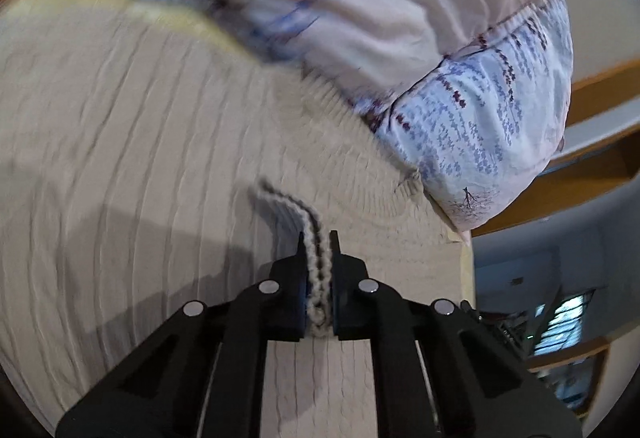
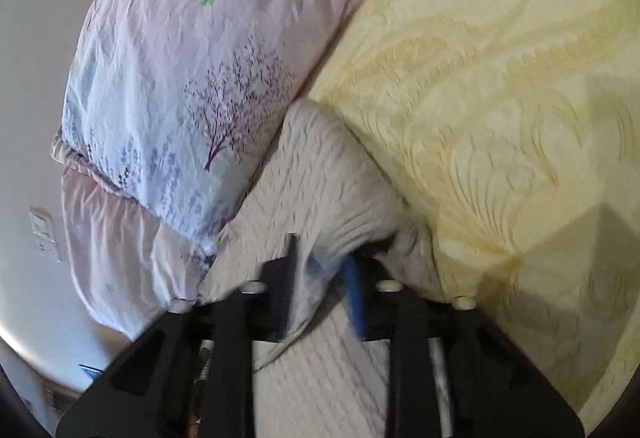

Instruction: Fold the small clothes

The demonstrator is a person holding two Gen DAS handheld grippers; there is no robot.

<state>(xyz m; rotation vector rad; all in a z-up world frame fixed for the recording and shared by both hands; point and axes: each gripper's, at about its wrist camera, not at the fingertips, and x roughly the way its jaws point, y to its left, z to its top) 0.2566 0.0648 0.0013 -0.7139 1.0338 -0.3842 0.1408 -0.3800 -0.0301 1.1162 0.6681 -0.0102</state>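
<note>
A beige ribbed knit garment [image 1: 140, 166] lies spread over the bed and fills most of the left wrist view. My left gripper [image 1: 318, 242] is shut on a ridge of its knit edge, which runs between the black fingers. In the right wrist view the same garment [image 2: 320, 174] lies bunched between a pillow and the yellow bedspread. My right gripper [image 2: 324, 262] is shut on a fold of it; the cloth hangs between the jaws and hides the right fingertip.
A pale pillow with a tree print [image 2: 180, 78] lies against the garment, on a pink quilt [image 2: 104, 238]; it also shows in the left wrist view [image 1: 480, 118]. A yellow embossed bedspread [image 2: 500, 98] covers the bed. Wooden furniture [image 1: 600, 90] stands beyond the bed edge.
</note>
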